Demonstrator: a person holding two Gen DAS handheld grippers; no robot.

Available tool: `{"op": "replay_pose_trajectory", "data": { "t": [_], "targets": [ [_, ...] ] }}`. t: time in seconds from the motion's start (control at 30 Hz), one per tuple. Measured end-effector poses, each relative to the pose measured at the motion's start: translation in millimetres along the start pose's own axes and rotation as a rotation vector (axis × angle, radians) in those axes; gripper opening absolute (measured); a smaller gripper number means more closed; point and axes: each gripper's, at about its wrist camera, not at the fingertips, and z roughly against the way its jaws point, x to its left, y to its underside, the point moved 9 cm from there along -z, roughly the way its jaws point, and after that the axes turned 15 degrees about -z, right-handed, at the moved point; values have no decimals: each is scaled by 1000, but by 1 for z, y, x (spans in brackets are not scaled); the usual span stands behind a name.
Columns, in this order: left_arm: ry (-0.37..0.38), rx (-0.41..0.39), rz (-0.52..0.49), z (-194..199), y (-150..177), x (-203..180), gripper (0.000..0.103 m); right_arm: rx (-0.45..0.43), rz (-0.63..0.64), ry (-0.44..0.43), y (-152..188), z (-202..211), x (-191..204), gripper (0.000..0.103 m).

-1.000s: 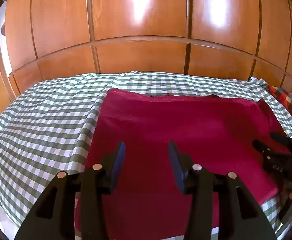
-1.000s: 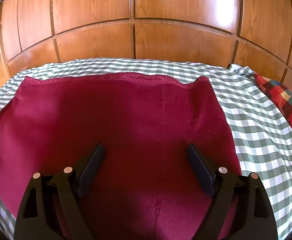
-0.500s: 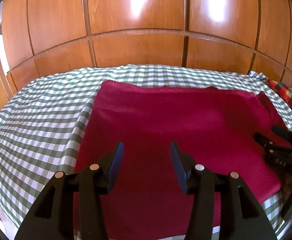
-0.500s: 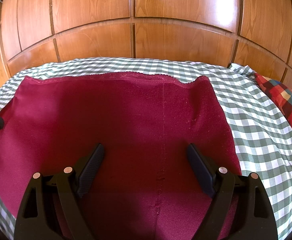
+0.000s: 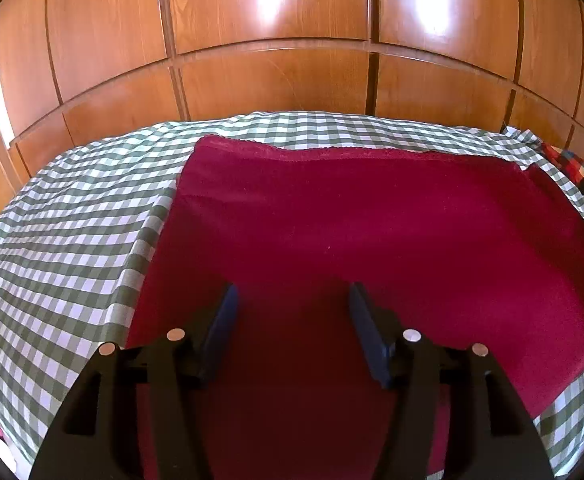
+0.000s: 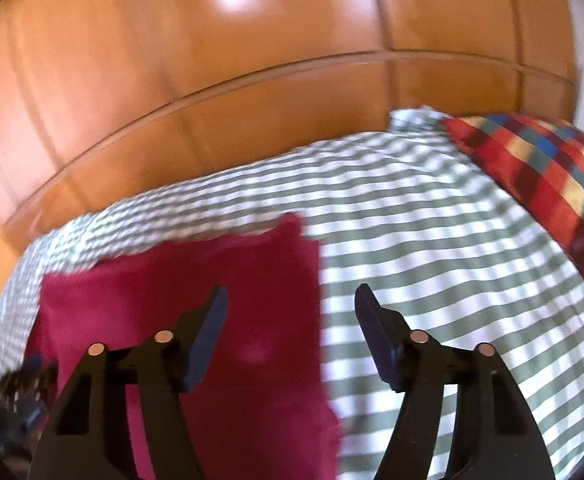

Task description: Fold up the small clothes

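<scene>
Two grippers work over one red cloth (image 5: pixel 372 240), which lies flat on the bed (image 5: pixel 71 240) with its checked cover, its far hem toward the wardrobe (image 5: pixel 271 40). The left gripper (image 5: pixel 292 320) hangs above the cloth's near part, its jaws opening and nothing between them. The right gripper (image 6: pixel 289 324) sits over the cloth's right edge (image 6: pixel 316 320), half above red fabric and half above the cover, jaws closing with nothing pinched; that view is blurred. A plaid pillow (image 6: pixel 540 184) lies well off to the right. To fold well, each gripper would probably best take a near corner, pinching only the cloth and not the cover beneath, then both carry the near edge evenly to the far hem so the corners meet. No brand, label or writing can be read in either view
</scene>
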Motion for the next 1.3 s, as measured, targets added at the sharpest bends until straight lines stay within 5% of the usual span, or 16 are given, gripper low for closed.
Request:
{"op": "replay_pose_trajectory", "data": {
  "t": [0.27, 0.3, 0.37, 0.4, 0.53, 0.67, 0.8, 0.9, 1.03, 1.23, 1.3],
  "targets": [
    [5, -5, 0, -2, 0, 1, 61, 109, -38, 1, -6, -43, -6, 53],
    [6, -6, 2, -2, -1, 1, 61, 128, -30, -4, -3, -49, -3, 48],
    [8, -8, 15, -1, -3, 1, 61, 175, -2, -1, 5, -60, 5, 13],
    [15, -18, 28, 1, -5, 2, 61, 159, 26, 32, 6, -60, 7, 9],
    [29, -68, 44, 9, -17, 5, 63, 87, 92, 108, 5, -52, 7, 7],
    [17, -28, 50, -6, -18, 7, 67, 73, 78, 248, 16, -72, -24, 7],
    [20, 34, 38, -27, -9, 4, 74, 88, 71, 235, 15, -74, -25, 7],
    [26, 31, 56, -23, -11, 6, 73, 104, 40, 176, 12, -64, -29, 8],
    [29, 4, 86, -6, -10, 9, 73, 146, -125, -4, 13, -35, -41, 65],
    [17, -29, 55, 16, -6, -3, 72, 319, -303, -276, 58, -17, -49, 65],
    [23, -23, 46, 16, -4, -8, 72, 316, -314, -325, 65, -12, -48, 66]
  ]
}}
